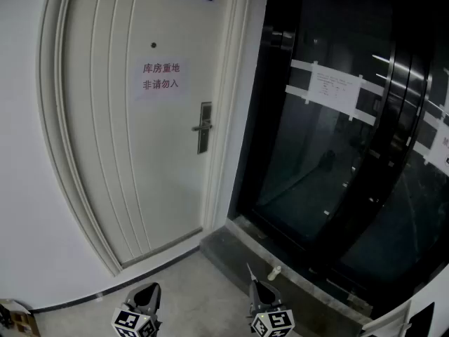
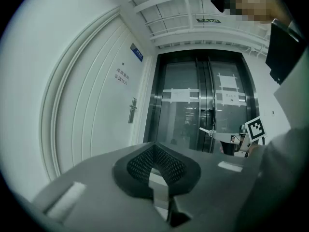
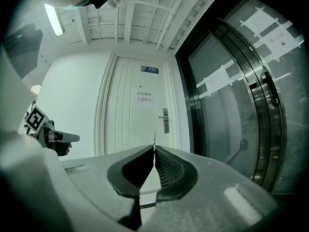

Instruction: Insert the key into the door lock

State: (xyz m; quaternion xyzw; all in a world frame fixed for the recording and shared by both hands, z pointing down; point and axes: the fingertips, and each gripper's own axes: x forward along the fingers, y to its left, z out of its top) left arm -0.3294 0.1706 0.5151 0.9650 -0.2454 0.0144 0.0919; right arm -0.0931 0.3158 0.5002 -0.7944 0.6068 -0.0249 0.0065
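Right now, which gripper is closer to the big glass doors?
Right. The right gripper is just beside the step under the glass doors; the left gripper is farther left, before the white door.

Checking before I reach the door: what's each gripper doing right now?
Left gripper: closed, nothing in it.
Right gripper: closed on a thin silver metal key.

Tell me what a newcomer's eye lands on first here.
The white door at left, with a red-lettered notice above its handle. Right of it, dark glass doors with taped papers. The right claw, pointed at the door, grips a key.
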